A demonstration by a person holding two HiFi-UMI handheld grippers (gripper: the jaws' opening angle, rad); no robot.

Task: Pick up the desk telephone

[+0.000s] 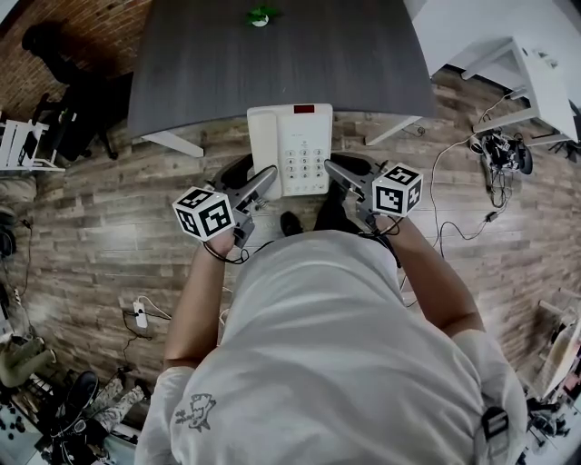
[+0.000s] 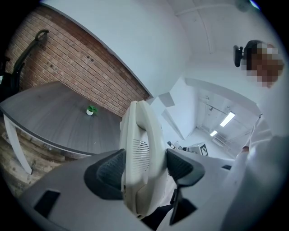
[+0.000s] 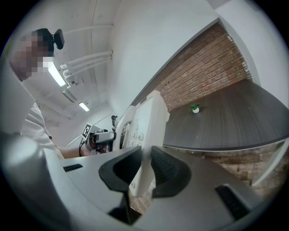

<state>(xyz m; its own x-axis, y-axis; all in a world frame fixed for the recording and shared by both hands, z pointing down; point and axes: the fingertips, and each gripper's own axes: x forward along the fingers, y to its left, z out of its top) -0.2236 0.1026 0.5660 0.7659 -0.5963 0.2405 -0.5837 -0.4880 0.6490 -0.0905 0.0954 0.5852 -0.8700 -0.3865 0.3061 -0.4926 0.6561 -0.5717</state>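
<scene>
The white desk telephone (image 1: 290, 148), with its keypad and a small red display, hangs in the air just in front of the dark grey table (image 1: 272, 64). My left gripper (image 1: 264, 181) is shut on the telephone's left side, where the handset lies. In the left gripper view the telephone (image 2: 140, 149) stands on edge, and the left gripper (image 2: 145, 169) has both dark pads pressed on it. My right gripper (image 1: 336, 170) is shut on the right edge. The right gripper view shows the telephone (image 3: 146, 119) with its thin edge pinched inside the right gripper (image 3: 145, 169).
A small green plant (image 1: 260, 15) stands at the table's far side. A white desk (image 1: 536, 82) and a device with cables (image 1: 501, 153) are at the right. A power strip (image 1: 140, 314) lies on the wooden floor at the left, dark gear (image 1: 64, 100) at the upper left.
</scene>
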